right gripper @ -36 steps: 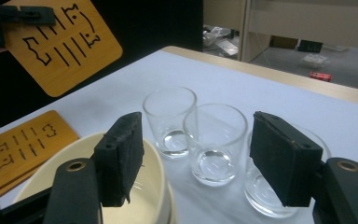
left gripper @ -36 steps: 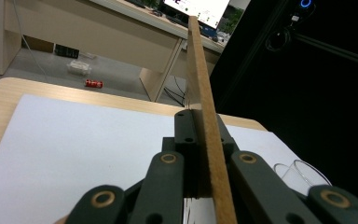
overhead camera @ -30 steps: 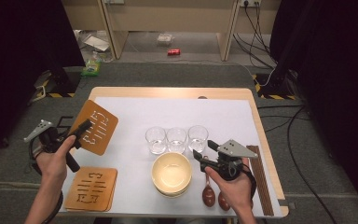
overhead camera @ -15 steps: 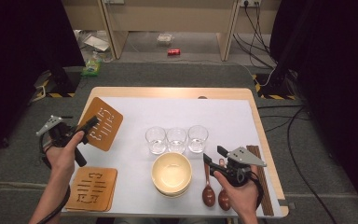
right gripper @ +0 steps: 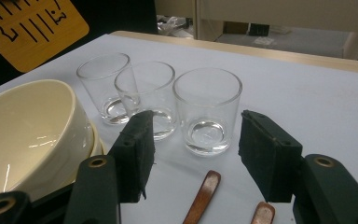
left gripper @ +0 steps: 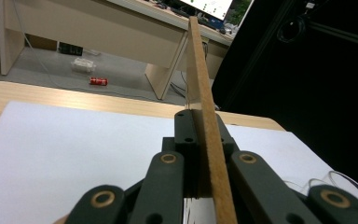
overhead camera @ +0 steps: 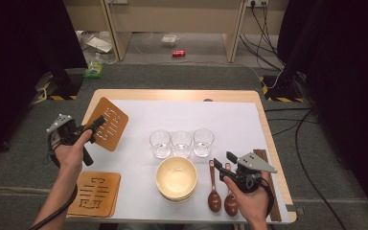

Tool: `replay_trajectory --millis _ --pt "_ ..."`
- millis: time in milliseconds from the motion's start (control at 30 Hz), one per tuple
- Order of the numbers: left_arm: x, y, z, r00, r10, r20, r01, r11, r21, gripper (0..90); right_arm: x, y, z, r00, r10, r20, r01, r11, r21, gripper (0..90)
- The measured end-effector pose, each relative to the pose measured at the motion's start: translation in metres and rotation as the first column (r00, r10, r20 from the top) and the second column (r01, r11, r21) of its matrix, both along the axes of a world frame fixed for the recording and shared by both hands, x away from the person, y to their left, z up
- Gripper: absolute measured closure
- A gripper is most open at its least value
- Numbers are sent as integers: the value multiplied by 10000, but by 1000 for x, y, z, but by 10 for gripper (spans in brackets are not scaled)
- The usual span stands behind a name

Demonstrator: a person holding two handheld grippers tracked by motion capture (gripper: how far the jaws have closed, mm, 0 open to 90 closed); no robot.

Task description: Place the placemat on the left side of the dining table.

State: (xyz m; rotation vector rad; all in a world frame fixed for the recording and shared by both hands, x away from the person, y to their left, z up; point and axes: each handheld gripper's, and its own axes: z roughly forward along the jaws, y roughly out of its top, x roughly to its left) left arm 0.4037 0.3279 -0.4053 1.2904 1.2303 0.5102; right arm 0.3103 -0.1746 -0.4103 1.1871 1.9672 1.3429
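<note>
- The left gripper is clamped on the edge of a wooden coaster with cut-out slots, holding it off the table over the near-left part of the white sheet.
- In the left gripper view the coaster shows edge-on, standing upright between the two black jaws, which press on both of its faces.
- A second wooden coaster of the same kind lies flat at the table's near-left corner, well apart from the held one.
- The right gripper hovers low above the handles of two dark wooden spoons, which lie side by side just right of the cream bowl.
- Its jaws stand well apart and have just been closing a little; nothing is between the pads, and in the right gripper view the spoon handles lie beneath the gap.
- Whether the pads touch the spoons is hard to judge; they seem to be just above them.
- Three clear glasses stand in a row just behind the bowl; the rightmost glass is straight ahead of the right gripper.
- What look like dark chopsticks lie along the table's right edge, beside the right hand.
</note>
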Motion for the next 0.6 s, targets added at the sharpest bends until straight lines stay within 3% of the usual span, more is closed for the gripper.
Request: replay_trajectory --millis 233,467,600 --pt "11 -2 4 9997 229 18 -229 9994 262 861 4 2 0 9999 -90 47 89 9999 108 446" --pt "22 -6 2 9987 503 -11 -501 9968 626 861 9 5 -4 9998 -7 -173 5 10000 -91 439" --pt "29 -8 -2 9983 567 -122 -559 9967 591 860 10 7 -4 9993 250 -270 -257 9993 -257 437"
